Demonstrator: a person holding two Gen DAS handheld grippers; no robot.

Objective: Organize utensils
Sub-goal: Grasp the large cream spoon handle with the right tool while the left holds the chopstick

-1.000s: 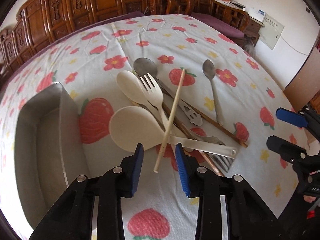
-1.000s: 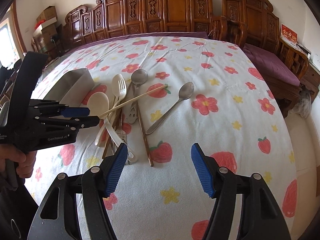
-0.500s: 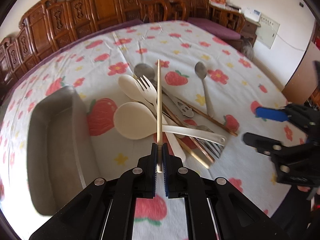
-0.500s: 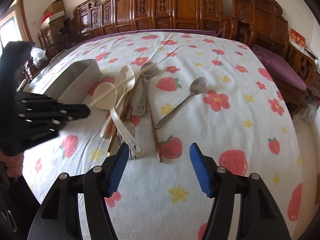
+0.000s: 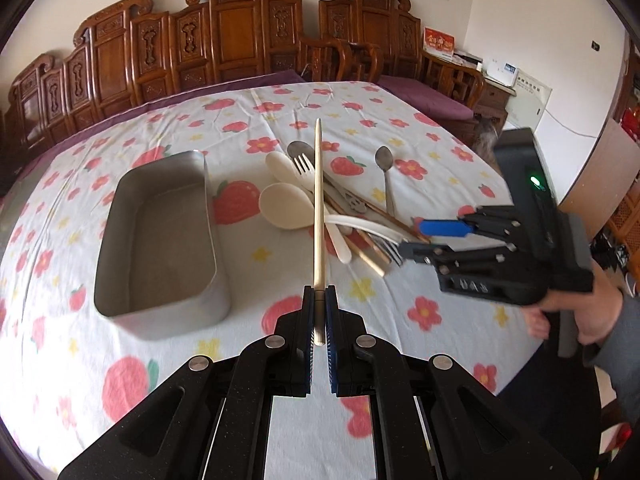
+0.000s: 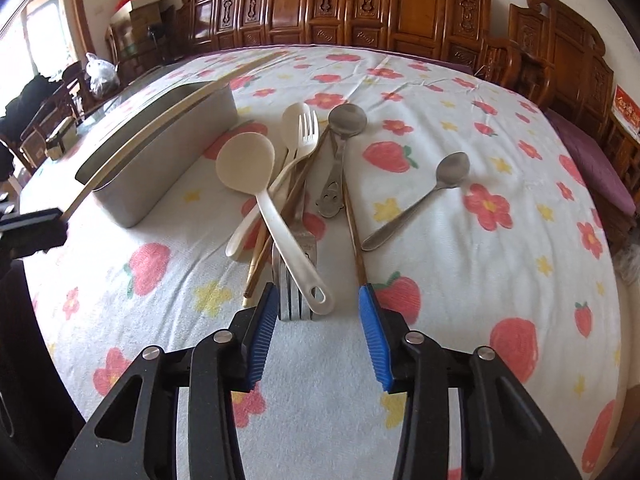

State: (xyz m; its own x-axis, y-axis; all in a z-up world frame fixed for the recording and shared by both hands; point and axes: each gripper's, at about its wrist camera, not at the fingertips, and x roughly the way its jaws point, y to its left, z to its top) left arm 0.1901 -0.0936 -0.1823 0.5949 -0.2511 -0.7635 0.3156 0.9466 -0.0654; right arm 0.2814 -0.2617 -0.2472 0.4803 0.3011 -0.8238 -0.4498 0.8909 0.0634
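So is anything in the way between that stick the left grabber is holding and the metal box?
Nothing visible. The left gripper holds the chopstick lifted off the table, and the metal tray sits open-topped to its left with only bare tablecloth between.

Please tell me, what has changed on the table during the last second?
The left gripper closed on the pale chopstick and lifted it off the pile. The right gripper came down to the utensil handles, its jaws closing. The metal tray and lone spoon stayed.

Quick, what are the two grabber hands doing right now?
Left gripper: shut on a light wooden chopstick.
Right gripper: holding nothing, jaws closing around the white spoon's handle.
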